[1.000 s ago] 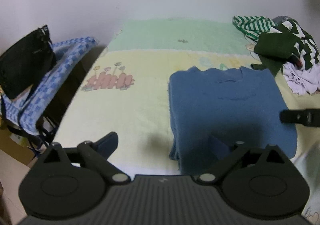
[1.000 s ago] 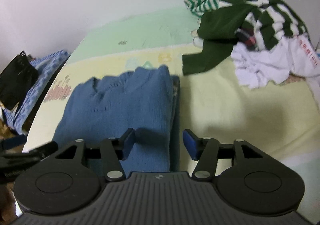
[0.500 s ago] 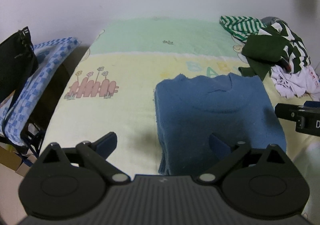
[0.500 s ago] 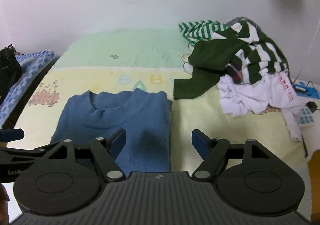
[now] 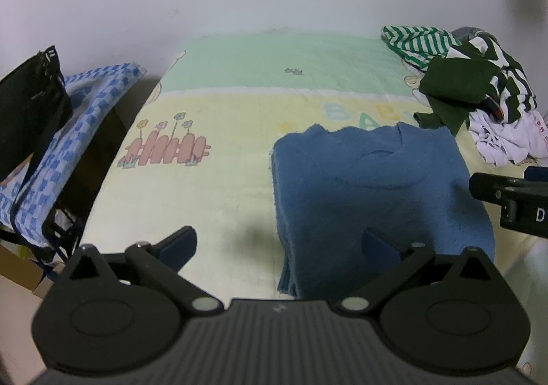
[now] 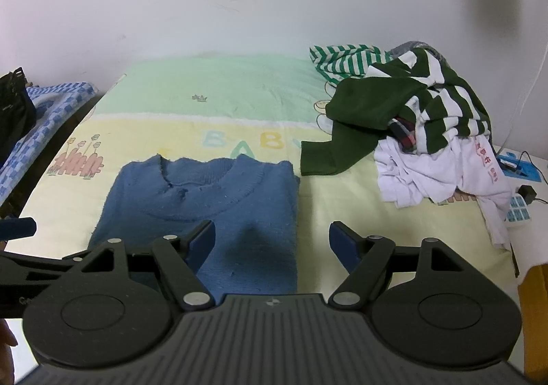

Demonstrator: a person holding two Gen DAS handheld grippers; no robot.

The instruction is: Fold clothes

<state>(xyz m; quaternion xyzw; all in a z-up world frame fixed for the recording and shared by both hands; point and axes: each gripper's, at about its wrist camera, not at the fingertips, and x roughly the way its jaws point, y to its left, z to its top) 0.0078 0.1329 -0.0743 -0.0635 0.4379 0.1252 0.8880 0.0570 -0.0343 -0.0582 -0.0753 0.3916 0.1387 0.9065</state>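
A blue knit sweater point(image 5: 370, 186) point(image 6: 212, 200) lies folded into a rectangle on the pale yellow and green blanket point(image 5: 239, 159) point(image 6: 219, 104), neckline toward the wall. My left gripper point(image 5: 279, 241) hovers open above the sweater's near left corner, holding nothing. My right gripper point(image 6: 272, 241) is open too, raised over the sweater's near right edge. A pile of unfolded clothes point(image 6: 411, 118) point(image 5: 479, 100), green striped, dark green and white, sits at the blanket's far right.
A blue checked cloth point(image 5: 68, 131) with a black bag point(image 5: 27, 104) on it lies left of the bed. The right gripper's body point(image 5: 513, 193) shows at the left wrist view's right edge. A charger and blue packets point(image 6: 517, 193) lie at the far right. A white wall stands behind.
Both grippers have lifted up and drawn back from the sweater. The right gripper's fingers have spread wider. The sweater stays folded in place.
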